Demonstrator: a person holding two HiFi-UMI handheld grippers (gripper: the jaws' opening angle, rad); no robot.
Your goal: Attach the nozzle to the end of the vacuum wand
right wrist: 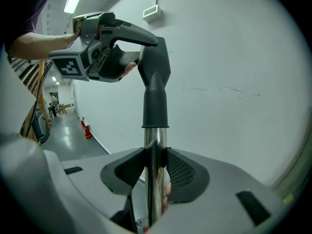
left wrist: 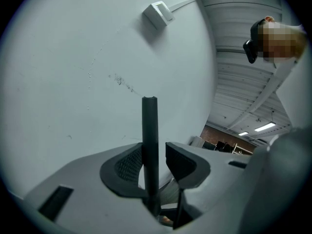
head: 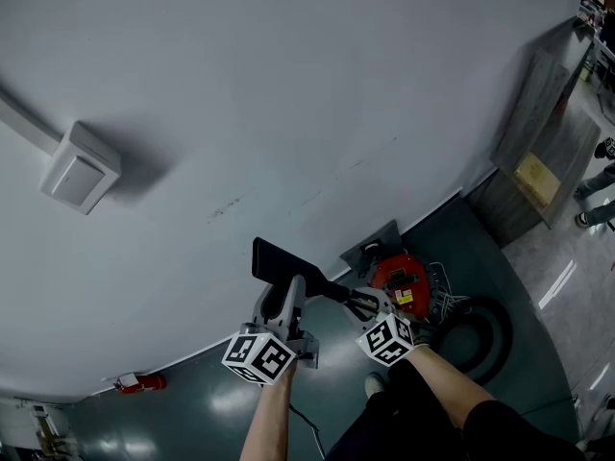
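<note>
The black flat nozzle [head: 274,257] sits on the end of the chrome vacuum wand [right wrist: 154,140], its collar seated over the tube in the right gripper view. My right gripper [right wrist: 155,160] is shut on the wand just below that collar, low and centre in the head view [head: 363,303]. My left gripper [head: 288,291] reaches around the nozzle's wide head [right wrist: 155,77]. In the left gripper view the nozzle [left wrist: 149,130] stands edge-on between the jaws [left wrist: 155,152], close to the left pad with a clear gap to the right pad, so the jaws are open.
A pale wall [head: 288,113] fills most of the view, with a white box [head: 82,166] mounted on it. On the floor are the red vacuum body [head: 402,281], a coiled black hose [head: 485,329], a red fire extinguisher [head: 142,383] and a wooden cabinet [head: 538,161].
</note>
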